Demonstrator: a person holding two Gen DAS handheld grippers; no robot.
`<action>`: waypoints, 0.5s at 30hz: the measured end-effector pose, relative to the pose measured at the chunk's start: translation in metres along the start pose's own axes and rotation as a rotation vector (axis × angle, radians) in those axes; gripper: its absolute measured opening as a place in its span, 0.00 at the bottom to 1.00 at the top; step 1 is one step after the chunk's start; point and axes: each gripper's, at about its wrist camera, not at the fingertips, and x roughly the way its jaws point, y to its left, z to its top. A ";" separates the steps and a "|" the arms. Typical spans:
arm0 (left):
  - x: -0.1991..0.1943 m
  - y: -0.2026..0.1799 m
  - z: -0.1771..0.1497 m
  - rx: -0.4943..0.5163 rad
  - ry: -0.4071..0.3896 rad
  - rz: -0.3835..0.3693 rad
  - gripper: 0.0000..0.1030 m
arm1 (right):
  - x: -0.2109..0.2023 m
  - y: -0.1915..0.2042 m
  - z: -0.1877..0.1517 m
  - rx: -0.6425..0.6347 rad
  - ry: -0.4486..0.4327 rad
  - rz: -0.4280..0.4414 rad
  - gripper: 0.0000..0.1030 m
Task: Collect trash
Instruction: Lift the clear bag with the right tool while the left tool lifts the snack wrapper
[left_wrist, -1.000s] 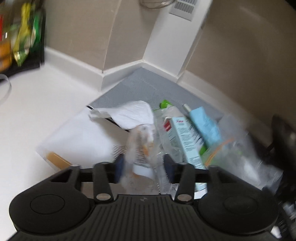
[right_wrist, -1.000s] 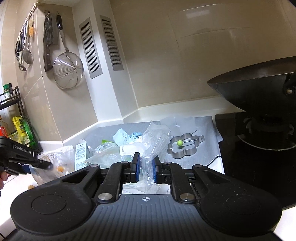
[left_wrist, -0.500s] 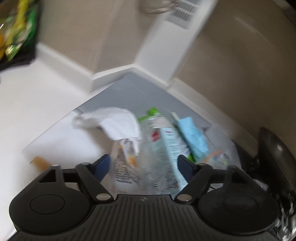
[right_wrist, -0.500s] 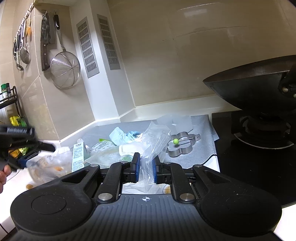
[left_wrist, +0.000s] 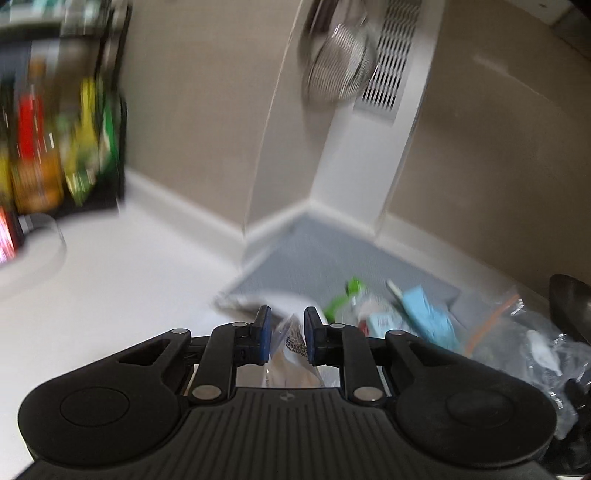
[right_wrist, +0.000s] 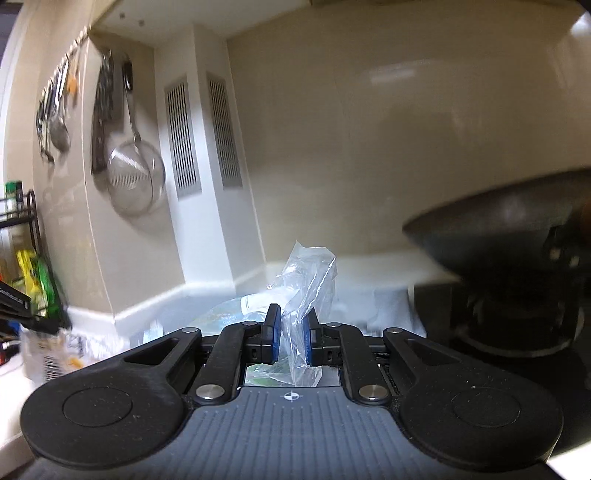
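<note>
In the left wrist view my left gripper (left_wrist: 287, 321) has its jaws closing, and the blue pads pinch a clear printed wrapper (left_wrist: 290, 345) lifted off the counter. Behind it the trash pile lies on a grey mat (left_wrist: 325, 247): a blue packet (left_wrist: 428, 317), a green scrap (left_wrist: 349, 293), a small carton (left_wrist: 380, 321) and a clear zip bag (left_wrist: 517, 332). My right gripper (right_wrist: 291, 321) is shut on a clear plastic bag (right_wrist: 312, 273) that sticks up between its pads. The left gripper with its wrapper (right_wrist: 48, 354) shows at the right wrist view's left edge.
A rack of bottles (left_wrist: 55, 147) stands at the left on the white counter (left_wrist: 129, 277). A wire strainer (left_wrist: 340, 70) and other utensils hang on the wall by a vent. A black wok (right_wrist: 509, 225) sits on the stove at the right.
My left gripper opened wide, then closed on the printed wrapper and rose, its view tilting up toward the wall. The right gripper kept its grip on the bag and tilted upward.
</note>
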 end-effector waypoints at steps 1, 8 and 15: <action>-0.006 -0.002 0.006 0.009 -0.014 -0.005 0.10 | 0.000 0.000 0.002 0.004 -0.007 0.001 0.13; -0.006 -0.009 0.008 0.036 0.006 0.011 0.06 | 0.001 0.002 0.003 0.005 0.008 0.007 0.13; -0.009 0.021 -0.010 -0.066 0.029 0.038 0.01 | -0.006 0.006 -0.005 0.007 0.033 0.027 0.13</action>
